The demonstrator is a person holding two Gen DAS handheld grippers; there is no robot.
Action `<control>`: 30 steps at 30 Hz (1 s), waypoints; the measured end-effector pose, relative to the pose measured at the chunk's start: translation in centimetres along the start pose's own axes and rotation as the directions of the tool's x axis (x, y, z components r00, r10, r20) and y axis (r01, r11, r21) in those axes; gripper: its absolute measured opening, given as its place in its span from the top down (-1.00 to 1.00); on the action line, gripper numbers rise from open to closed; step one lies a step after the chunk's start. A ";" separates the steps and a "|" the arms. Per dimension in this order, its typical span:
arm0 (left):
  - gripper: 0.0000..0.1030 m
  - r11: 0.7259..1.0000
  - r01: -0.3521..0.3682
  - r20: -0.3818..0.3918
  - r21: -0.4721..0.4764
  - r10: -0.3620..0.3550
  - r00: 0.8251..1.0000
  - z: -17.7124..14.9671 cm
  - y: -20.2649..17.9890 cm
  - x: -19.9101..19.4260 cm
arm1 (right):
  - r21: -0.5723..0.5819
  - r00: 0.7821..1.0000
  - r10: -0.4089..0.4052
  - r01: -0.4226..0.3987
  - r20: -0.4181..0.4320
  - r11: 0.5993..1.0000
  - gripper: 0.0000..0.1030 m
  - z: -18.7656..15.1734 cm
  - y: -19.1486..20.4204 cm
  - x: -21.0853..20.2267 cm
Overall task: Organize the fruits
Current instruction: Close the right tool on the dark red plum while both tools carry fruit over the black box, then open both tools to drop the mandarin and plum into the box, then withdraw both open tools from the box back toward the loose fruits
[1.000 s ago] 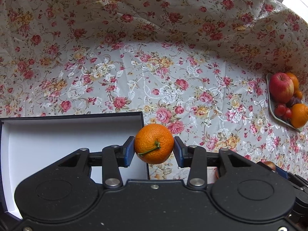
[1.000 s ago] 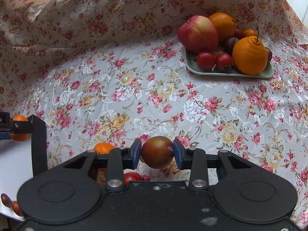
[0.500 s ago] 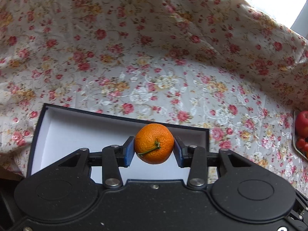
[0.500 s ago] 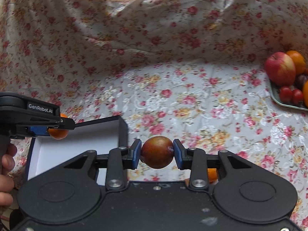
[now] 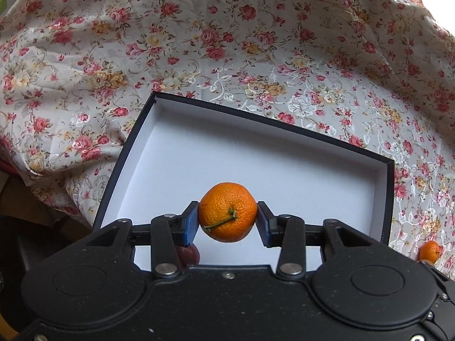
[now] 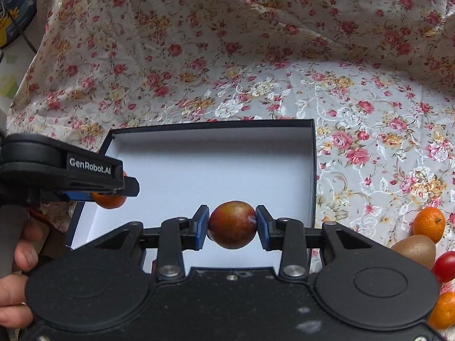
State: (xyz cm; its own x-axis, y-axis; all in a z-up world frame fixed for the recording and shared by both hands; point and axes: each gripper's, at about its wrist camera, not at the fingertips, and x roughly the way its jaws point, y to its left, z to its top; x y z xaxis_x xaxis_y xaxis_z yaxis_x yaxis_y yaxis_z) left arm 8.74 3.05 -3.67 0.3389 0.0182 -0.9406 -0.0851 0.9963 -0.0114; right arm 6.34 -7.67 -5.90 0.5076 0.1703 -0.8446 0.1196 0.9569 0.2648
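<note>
Both claws, left claw (image 5: 228, 221) and right claw (image 6: 231, 225), now over box (image 6: 313, 170).

Left hand-held gripper (image 5: 228, 221) clamped on tangerine (image 5: 227, 212), right hand-held gripper (image 6: 232, 226) clamped on plum (image 6: 232, 224)

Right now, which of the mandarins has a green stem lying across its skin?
The mandarin held in the left gripper over the box; the others show no such stem.

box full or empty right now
Nearly empty: the box shows a bare white floor, with one dark fruit peeking out under the left gripper.
</note>
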 end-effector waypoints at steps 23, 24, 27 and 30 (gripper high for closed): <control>0.02 0.999 0.020 0.006 -0.033 -0.020 1.000 1.3 2.7 0.9 | 0.007 0.997 -0.065 0.065 0.028 0.998 0.23 1.2 0.5 2.8; 0.01 0.999 0.020 0.006 -0.034 -0.020 1.000 1.3 2.7 0.9 | 0.008 0.997 -0.067 0.067 0.027 0.998 0.23 1.2 0.5 2.8; 0.01 0.999 0.019 0.007 -0.036 -0.018 1.000 1.3 2.7 0.9 | 0.012 0.997 -0.078 0.077 0.028 0.997 0.23 1.1 0.3 2.8; 0.01 0.999 0.024 0.007 -0.038 -0.024 1.000 1.3 2.6 0.8 | 0.025 0.996 -0.088 0.087 0.034 0.996 0.23 1.2 0.1 2.7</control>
State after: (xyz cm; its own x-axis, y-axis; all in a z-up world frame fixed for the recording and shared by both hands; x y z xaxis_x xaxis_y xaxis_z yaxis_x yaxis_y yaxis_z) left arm 10.00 5.80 -4.02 0.3474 -0.0052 -0.9377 -0.1120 0.9926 -0.0470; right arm 8.77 -7.39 -7.60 0.5235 0.0771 -0.8485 0.1846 0.9620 0.2013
